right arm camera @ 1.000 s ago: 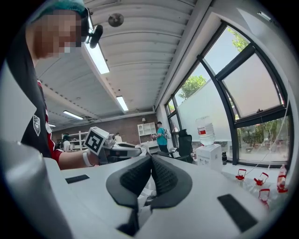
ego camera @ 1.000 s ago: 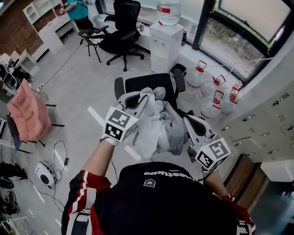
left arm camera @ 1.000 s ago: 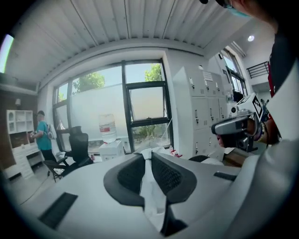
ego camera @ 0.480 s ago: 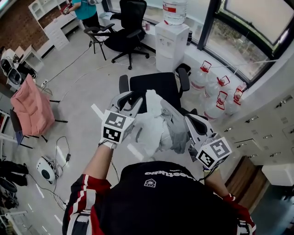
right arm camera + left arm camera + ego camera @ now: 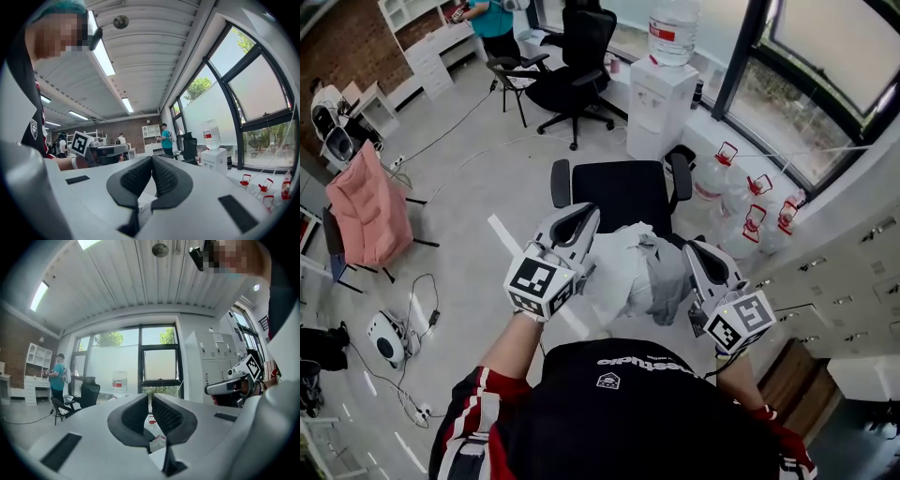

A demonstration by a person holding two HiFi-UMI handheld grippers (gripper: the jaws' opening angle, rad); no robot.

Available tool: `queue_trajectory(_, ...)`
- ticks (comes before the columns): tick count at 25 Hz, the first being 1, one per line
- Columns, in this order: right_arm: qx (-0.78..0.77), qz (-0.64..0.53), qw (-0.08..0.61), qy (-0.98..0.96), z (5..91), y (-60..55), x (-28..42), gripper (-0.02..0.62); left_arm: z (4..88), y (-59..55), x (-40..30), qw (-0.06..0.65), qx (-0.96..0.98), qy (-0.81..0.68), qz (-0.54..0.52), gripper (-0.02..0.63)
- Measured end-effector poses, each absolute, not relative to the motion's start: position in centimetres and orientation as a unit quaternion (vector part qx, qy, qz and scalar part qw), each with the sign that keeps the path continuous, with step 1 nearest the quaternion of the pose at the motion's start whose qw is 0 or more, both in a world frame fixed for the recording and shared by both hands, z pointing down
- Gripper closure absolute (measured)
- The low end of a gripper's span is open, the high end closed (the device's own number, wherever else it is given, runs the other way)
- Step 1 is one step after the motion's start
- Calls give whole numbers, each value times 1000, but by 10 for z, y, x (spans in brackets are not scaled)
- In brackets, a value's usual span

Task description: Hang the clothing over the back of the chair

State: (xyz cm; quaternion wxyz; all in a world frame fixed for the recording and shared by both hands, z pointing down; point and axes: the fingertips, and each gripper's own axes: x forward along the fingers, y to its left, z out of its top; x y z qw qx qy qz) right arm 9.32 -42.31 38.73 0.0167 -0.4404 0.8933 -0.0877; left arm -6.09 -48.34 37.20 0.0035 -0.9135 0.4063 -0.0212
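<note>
A white and grey piece of clothing (image 5: 636, 272) hangs bunched between my two grippers, above the near edge of a black office chair (image 5: 623, 192). The left gripper (image 5: 578, 217) is at the bundle's left side. Its jaws are closing to a thin slit, and white cloth (image 5: 157, 442) is pinched at their base. In its own view the left gripper (image 5: 150, 401) points level toward the window. The right gripper (image 5: 696, 251) holds the grey right side. Seen in its own view, the right gripper (image 5: 152, 164) is shut, with cloth (image 5: 140, 208) showing beneath. The chair's back is hidden under the clothing.
A water dispenser (image 5: 661, 94) stands beyond the chair, with several water jugs (image 5: 741, 197) to its right. Another black chair (image 5: 572, 75) is at the back and a pink cloth on a chair (image 5: 361, 202) at the left. Lockers (image 5: 853, 272) line the right; cables (image 5: 422, 319) lie on the floor.
The left gripper let go of the cloth's raised top, shifted a little, and closed on it again. The bundle now sits lower between the grippers. The right gripper stayed put.
</note>
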Motion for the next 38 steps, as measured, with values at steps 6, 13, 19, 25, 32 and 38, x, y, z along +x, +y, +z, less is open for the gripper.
queue_trajectory(6,-445,-69,21,892,375,-426,95,583,356,-463,-56,13,-919,394,11,580)
queue_trajectory(13,-451,-55,29,890,368,-427,94,584,355,-454,-52,14,-923,385,11,581)
queue_trajectory(19,-459,-49,25,887,368,-429,93,584,357,-454,-51,7,-926,377,15,581)
queue_trajectory(25,-455,-36,20,890,367,-427,93,584,353,-456,-49,-19,-929,369,34,581)
queue_trajectory(32,-466,-43,20,883,367,-427,98,584,353,-458,-46,-11,-930,366,32,581)
queue_trajectory(38,-467,-43,21,883,367,-428,101,584,351,-460,-45,-12,-930,366,34,581)
